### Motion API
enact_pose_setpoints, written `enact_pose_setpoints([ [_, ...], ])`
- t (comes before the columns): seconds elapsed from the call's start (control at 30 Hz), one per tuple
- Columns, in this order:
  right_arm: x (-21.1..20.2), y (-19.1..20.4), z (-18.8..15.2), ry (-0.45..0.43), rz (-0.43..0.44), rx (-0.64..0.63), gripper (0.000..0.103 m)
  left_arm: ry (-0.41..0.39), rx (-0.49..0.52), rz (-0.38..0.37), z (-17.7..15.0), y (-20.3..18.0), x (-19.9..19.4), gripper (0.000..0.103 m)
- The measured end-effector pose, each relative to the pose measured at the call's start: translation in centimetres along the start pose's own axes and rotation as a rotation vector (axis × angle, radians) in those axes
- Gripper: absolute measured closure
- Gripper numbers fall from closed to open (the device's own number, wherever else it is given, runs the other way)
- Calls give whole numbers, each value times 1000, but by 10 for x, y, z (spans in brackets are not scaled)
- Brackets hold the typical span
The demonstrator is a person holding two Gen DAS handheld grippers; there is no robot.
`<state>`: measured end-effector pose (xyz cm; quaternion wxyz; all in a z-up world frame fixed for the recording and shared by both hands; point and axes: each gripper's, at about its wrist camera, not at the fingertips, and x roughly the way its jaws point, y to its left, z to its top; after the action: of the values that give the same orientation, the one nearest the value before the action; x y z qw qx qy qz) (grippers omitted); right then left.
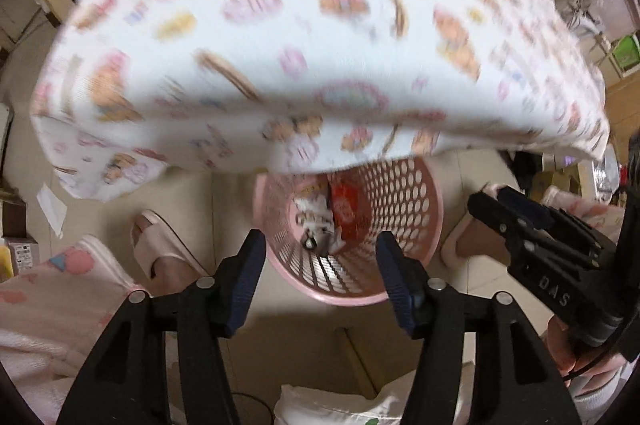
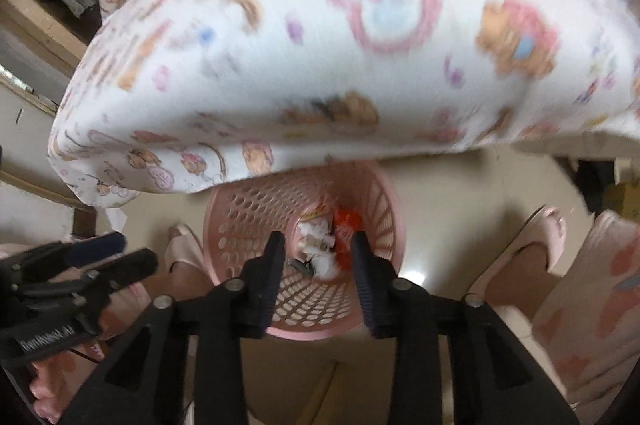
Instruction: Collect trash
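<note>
Black left gripper [image 1: 320, 279], pink slippers [image 1: 160, 249], pink pyjamas [image 1: 60, 305]

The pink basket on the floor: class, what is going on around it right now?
A person holds two grippers above the pink perforated basket, which stands on the tiled floor beside a bed with a printed sheet. The left gripper and the right gripper both point down into it with jaws open and nothing between them. Trash already lies at the bottom, including a red wrapper and white crumpled pieces. The person's feet in pink slippers flank the basket.
</note>
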<state>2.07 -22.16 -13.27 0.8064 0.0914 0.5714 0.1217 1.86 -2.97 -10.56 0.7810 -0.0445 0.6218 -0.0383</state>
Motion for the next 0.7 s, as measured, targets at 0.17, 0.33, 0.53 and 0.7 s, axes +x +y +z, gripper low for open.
enact_pose_setpoints([
  [0.17, -35, 12, 1, -117, -29, -66, 46, -132, 6, 49, 3, 4, -38, 37],
  [0.33, -87, 19, 4, -259, -36, -108, 32, -280, 23, 60, 2, 2, -88, 28],
  [0.53, -146, 27, 2, -424, -54, -157, 21, -445, 63, 93, -6, -3, -146, 19],
  [0.7, -179, 33, -10, -530, -79, -188, 5, -579, 80, 93, -24, -7, -170, 10],
])
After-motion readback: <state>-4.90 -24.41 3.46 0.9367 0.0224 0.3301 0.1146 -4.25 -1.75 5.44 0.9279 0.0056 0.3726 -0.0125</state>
